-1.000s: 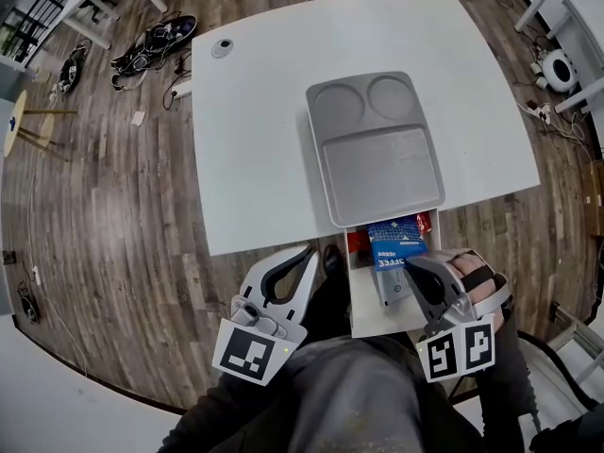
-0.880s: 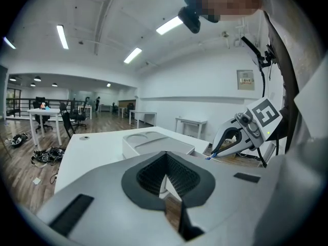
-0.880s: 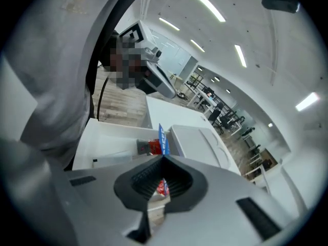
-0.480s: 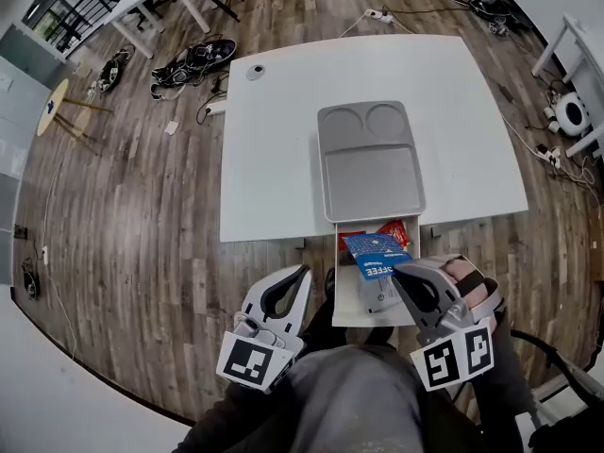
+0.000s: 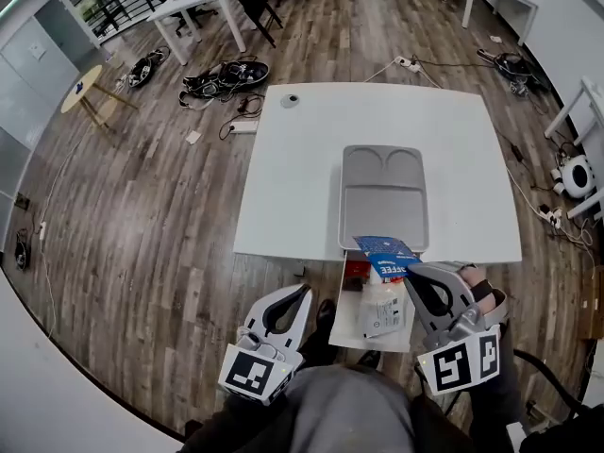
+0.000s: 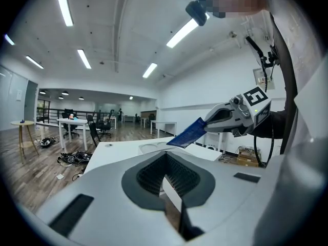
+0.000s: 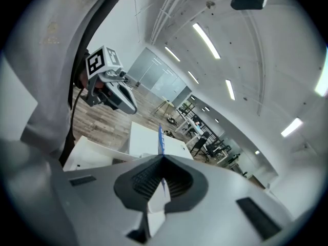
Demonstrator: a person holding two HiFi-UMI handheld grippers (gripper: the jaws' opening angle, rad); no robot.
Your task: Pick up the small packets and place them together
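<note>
Currently pinched in tight-closed right gripper (image 5: 409, 274): flat blue packet (image 5: 387, 251), lifted above open white drawer (image 5: 346, 326), at near rim of grey plastic tray (image 5: 382, 206). Jaws of left gripper (image 5: 304, 291) together, nothing between, well apart leftward.

Shows only a red corner of the red packet (image 5: 356, 270), at 9 o'clock of the blue packet (image 5: 385, 251), otherwise covered by it. Cannot read the print on the blue packet, nor on the white packet (image 5: 382, 315) in the drawer (image 5: 345, 321): too small. Loses the near end of the drawer, at 6 o'clock, behind the person's clothing (image 5: 349, 409). Hides most of the right hand (image 5: 479, 289) behind the right gripper (image 5: 410, 276). Gives the blue packet only edge-on in the right gripper view, both faces unseen. Cannot name the small round thing (image 5: 290, 100) at 11 o'clock on the table (image 5: 302, 187), nor the dark heap (image 5: 225, 75) on the floor (image 5: 142, 206) beyond.
</note>
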